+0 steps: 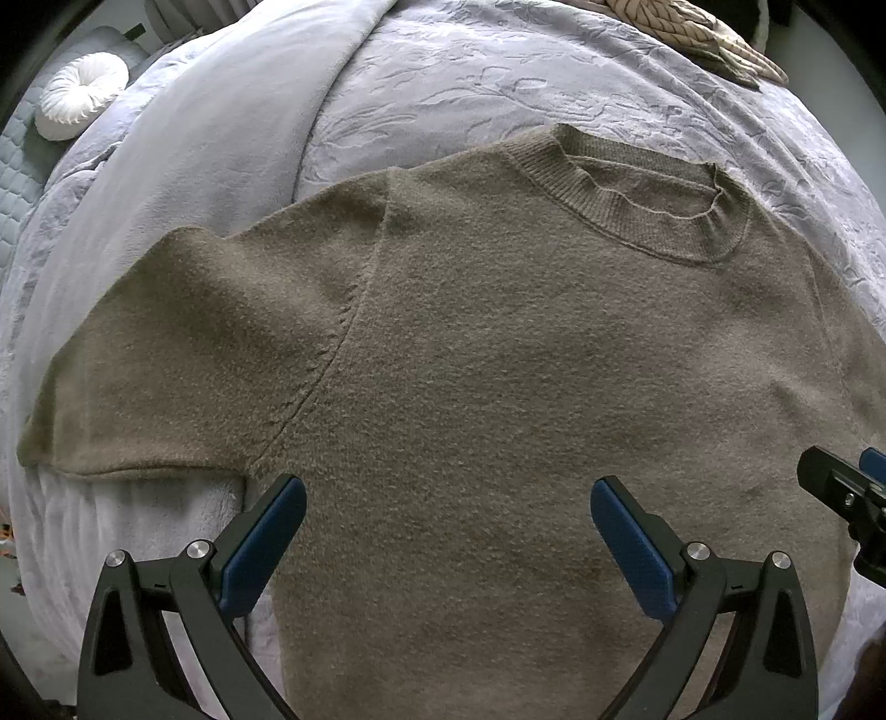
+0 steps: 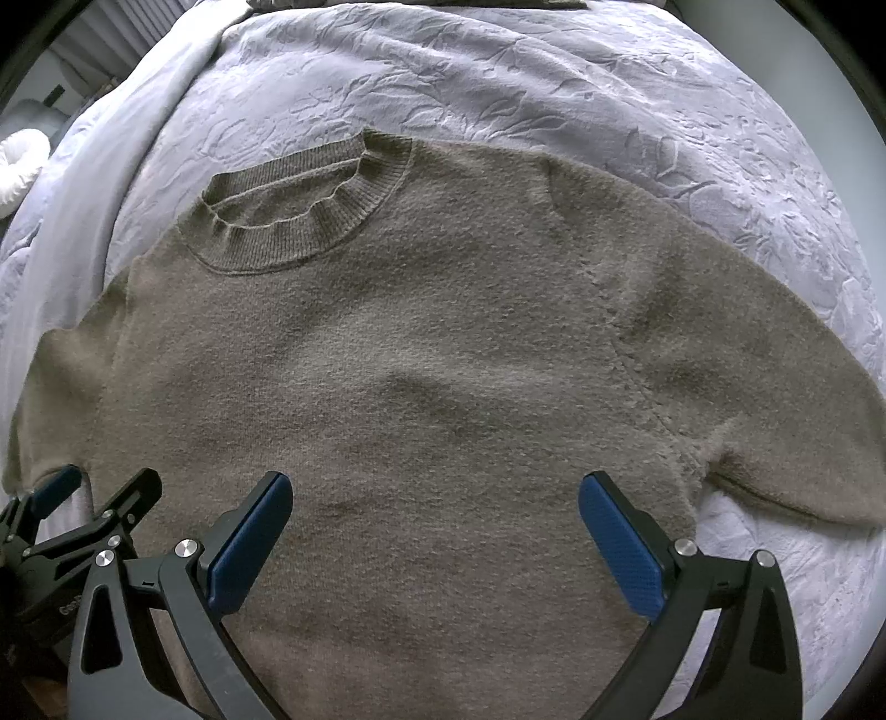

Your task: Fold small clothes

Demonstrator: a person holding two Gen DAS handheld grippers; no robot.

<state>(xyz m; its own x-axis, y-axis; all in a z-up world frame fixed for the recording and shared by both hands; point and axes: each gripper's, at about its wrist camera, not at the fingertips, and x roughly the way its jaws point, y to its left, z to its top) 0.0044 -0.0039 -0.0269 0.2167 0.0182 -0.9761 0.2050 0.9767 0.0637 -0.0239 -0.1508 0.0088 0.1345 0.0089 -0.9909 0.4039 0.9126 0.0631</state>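
A brown short-sleeved knit sweater [image 1: 498, 360] lies flat and face up on the bed, its ribbed collar [image 1: 626, 216] at the far end. It also shows in the right wrist view [image 2: 421, 376]. My left gripper [image 1: 448, 498] is open and empty, hovering over the sweater's body near the left armpit and sleeve [image 1: 183, 354]. My right gripper [image 2: 434, 493] is open and empty over the body, near the right sleeve [image 2: 764, 399]. The right gripper's edge shows in the left wrist view [image 1: 847, 498], and the left gripper shows in the right wrist view [image 2: 94, 493].
A lilac embossed bedspread [image 1: 554, 83] covers the bed, with a smooth plush blanket [image 1: 232, 144] on its left side. A round white cushion [image 1: 83, 94] lies at the far left. A beige knitted item [image 1: 698, 39] lies at the far right.
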